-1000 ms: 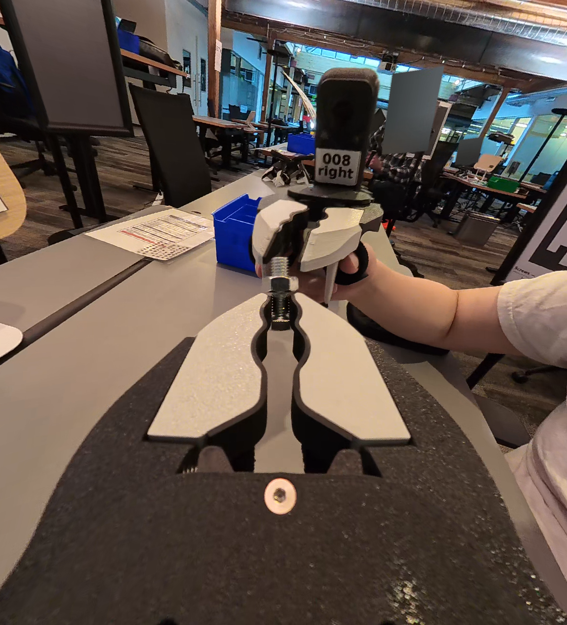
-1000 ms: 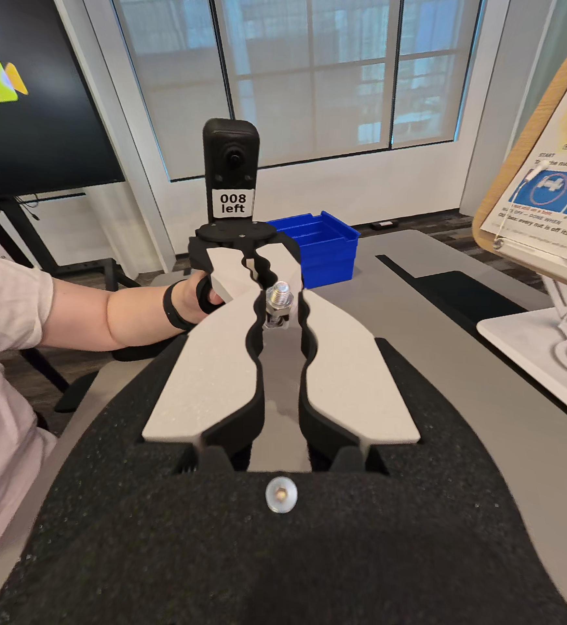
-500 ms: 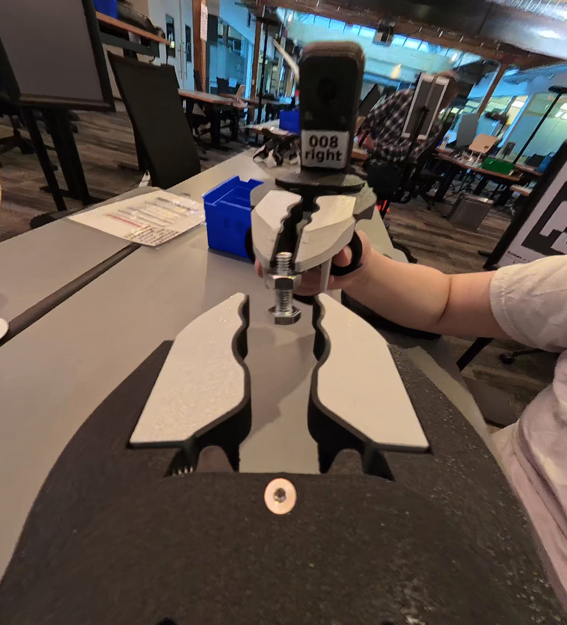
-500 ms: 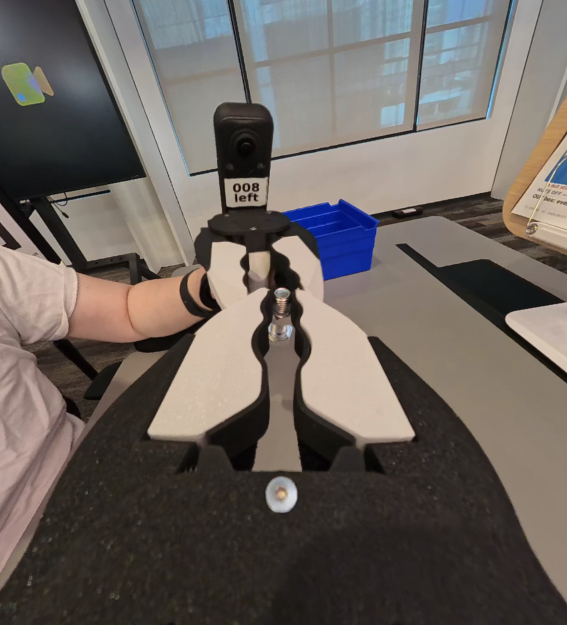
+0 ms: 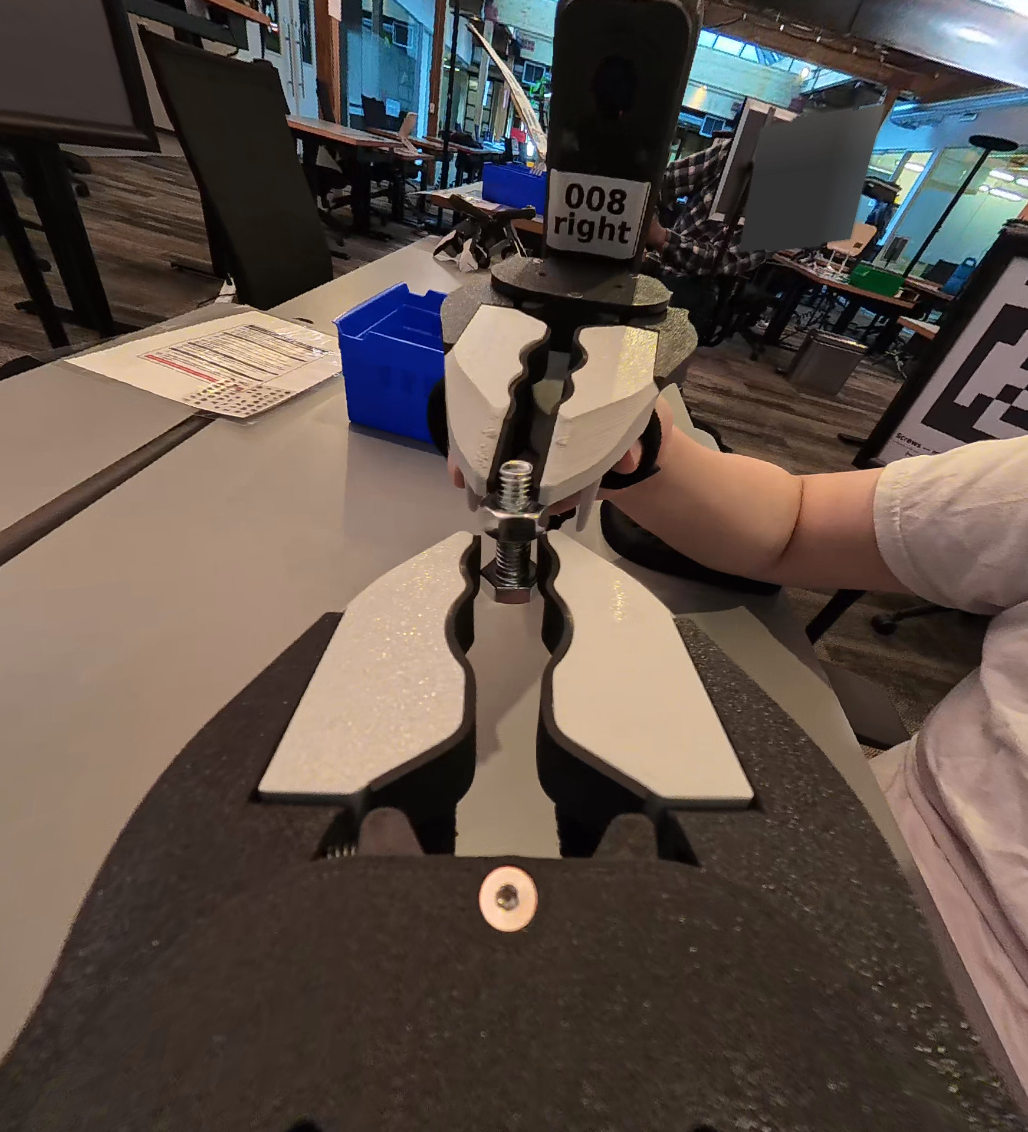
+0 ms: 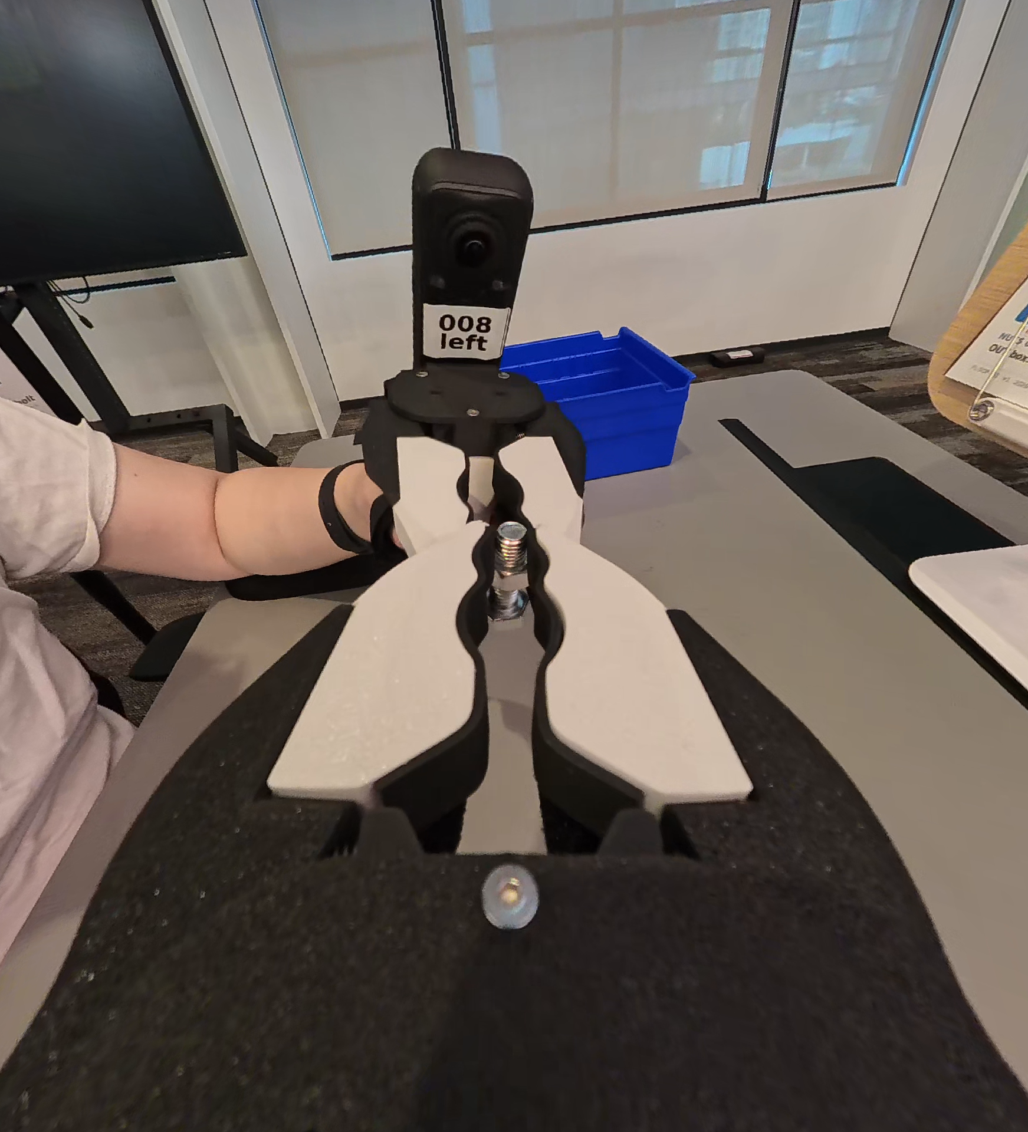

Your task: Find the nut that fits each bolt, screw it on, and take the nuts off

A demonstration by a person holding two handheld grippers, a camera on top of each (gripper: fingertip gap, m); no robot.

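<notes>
A silver bolt (image 5: 506,566) stands upright over the grey table (image 5: 131,582), head down, with a hex nut (image 5: 511,517) partway up its thread. My left gripper (image 5: 508,545) has its fingers shut on the bolt's head and lower shank. My right gripper (image 6: 508,533) faces it from the other side and is shut on the nut (image 6: 508,577). The bolt's threaded tip (image 6: 511,545) sticks up above the nut. In the left wrist view the right gripper's fingertips (image 5: 551,484) pinch the nut from behind.
A blue bin (image 5: 389,373) stands on the table behind the right gripper; another blue bin (image 6: 609,410) shows behind the left gripper. A laminated sheet (image 5: 223,367) lies at the far left. A wooden instruction board (image 6: 1020,337) on a white base (image 6: 1001,594) stands at the right. Left and right tips are no more than a few centimetres apart.
Left gripper held the bolt a second ago, opened wide half a second ago, and has closed in on the bolt's head again. Right gripper kept hold of the nut throughout.
</notes>
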